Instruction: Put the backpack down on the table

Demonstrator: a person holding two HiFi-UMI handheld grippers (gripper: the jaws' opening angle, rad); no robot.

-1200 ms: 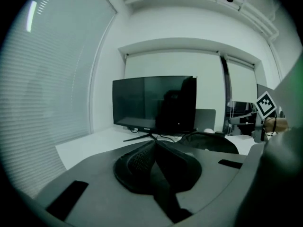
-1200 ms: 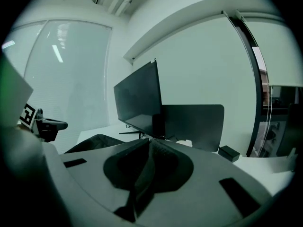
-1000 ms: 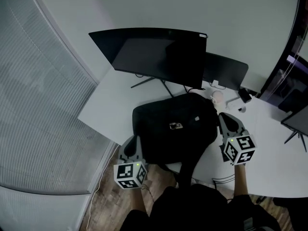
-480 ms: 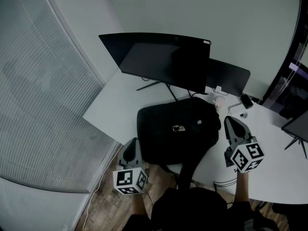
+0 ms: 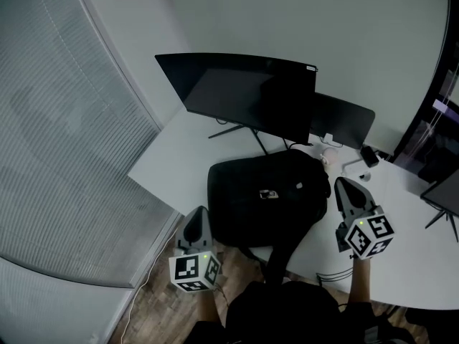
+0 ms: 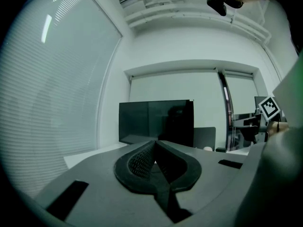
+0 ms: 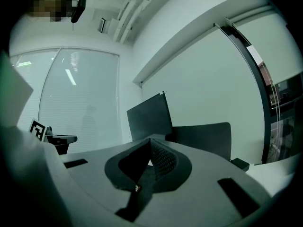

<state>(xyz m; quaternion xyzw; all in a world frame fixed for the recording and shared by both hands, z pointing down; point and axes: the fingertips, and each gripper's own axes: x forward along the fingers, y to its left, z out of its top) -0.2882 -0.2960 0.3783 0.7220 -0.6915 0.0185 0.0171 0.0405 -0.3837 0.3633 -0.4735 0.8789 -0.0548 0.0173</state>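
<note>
Jaws on the 2 grippers are pressed together with nothing between them. The left gripper (image 5: 201, 212) hangs just off the near edge of the tabletop (image 5: 179, 156), over the floor (image 5: 154, 303) and beside the near-left corner of the backpack (image 5: 265, 196). The right gripper (image 5: 343, 183) sits over bare tabletop just right of it. The backpack lies flat by the near edge, 1 strap (image 5: 280, 253) trailing over it. Behind it stand a large monitor (image 5: 251, 95) and a smaller monitor (image 5: 344, 120). Open tabletop lies to the left, up to the angled edge.
</note>
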